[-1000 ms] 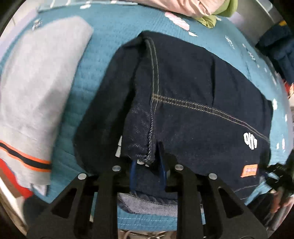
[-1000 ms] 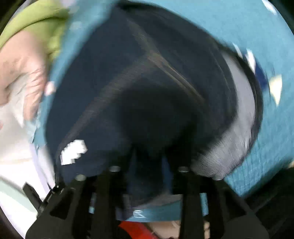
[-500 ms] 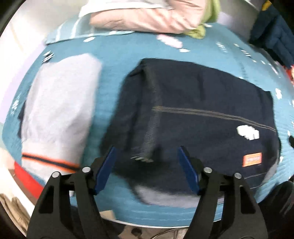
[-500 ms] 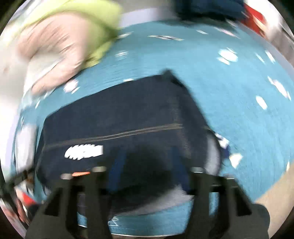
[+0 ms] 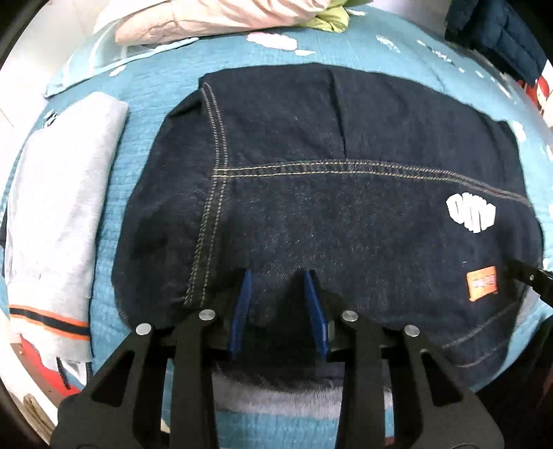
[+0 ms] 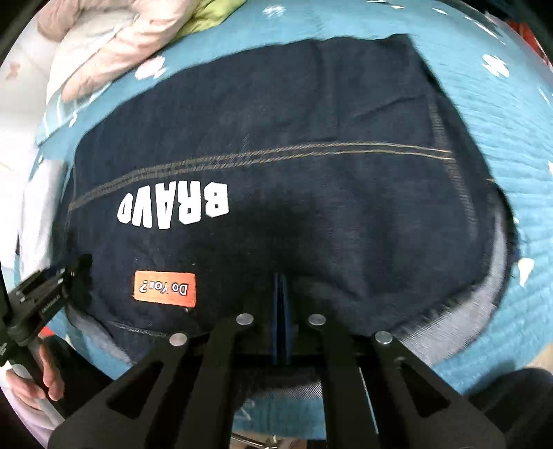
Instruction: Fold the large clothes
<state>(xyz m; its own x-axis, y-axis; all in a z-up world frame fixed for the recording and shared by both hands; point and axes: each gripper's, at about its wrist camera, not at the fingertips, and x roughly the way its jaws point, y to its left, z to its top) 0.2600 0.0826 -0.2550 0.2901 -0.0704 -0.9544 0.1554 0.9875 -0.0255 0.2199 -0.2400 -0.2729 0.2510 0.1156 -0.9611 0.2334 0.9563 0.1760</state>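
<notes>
A dark denim garment (image 5: 328, 193) lies folded flat on the teal cover, with tan stitching, white lettering and an orange patch (image 5: 482, 283). It also shows in the right wrist view (image 6: 276, 172) with "BRAVO" in white. My left gripper (image 5: 278, 276) sits at the garment's near edge with its blue pads apart, around the near fold of denim. My right gripper (image 6: 280, 276) is at the near edge too, blue pads pressed together; whether cloth is between them I cannot tell.
A folded grey garment with orange and black stripes (image 5: 62, 207) lies left of the denim. Pink and green bedding (image 5: 224, 17) is piled at the back. A dark blue quilted item (image 5: 494, 31) sits at the far right. The teal cover (image 6: 518, 138) extends right.
The left gripper opened and let go of the denim edge, then closed partway near the fold. The top layer dropped flat. The right gripper's pads went from apart to together.
</notes>
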